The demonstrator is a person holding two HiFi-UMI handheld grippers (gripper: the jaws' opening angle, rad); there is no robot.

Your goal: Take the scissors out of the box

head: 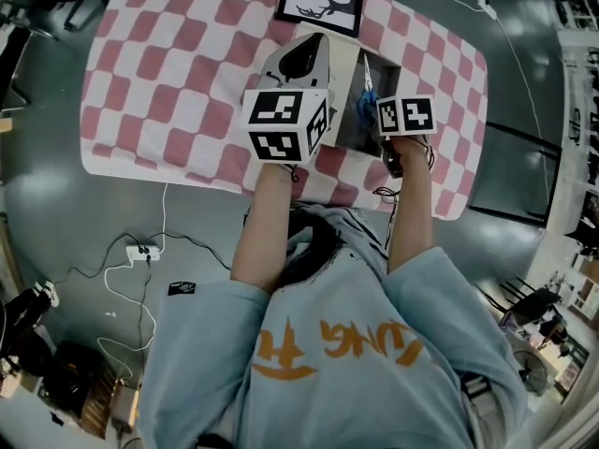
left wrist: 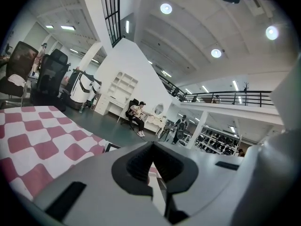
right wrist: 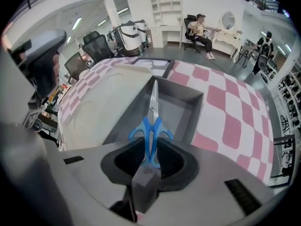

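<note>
Blue-handled scissors (right wrist: 151,131) hang with their blades pointing down into the open grey box (right wrist: 190,102). My right gripper (right wrist: 151,157) is shut on the handles. In the head view the scissors (head: 368,101) show as a blue streak over the box (head: 348,131), just left of the right gripper (head: 393,124). The left gripper (head: 304,59) reaches over the box's left side, where the pale lid (head: 343,68) stands raised. Seen in the left gripper view, the left gripper (left wrist: 151,147) has its jaws together on a thin white edge, which looks like the lid.
The box sits on a table under a red-and-white checked cloth (head: 168,82). A framed deer picture (head: 320,3) lies just beyond the box. Cables and a power strip (head: 140,251) lie on the floor beside the person.
</note>
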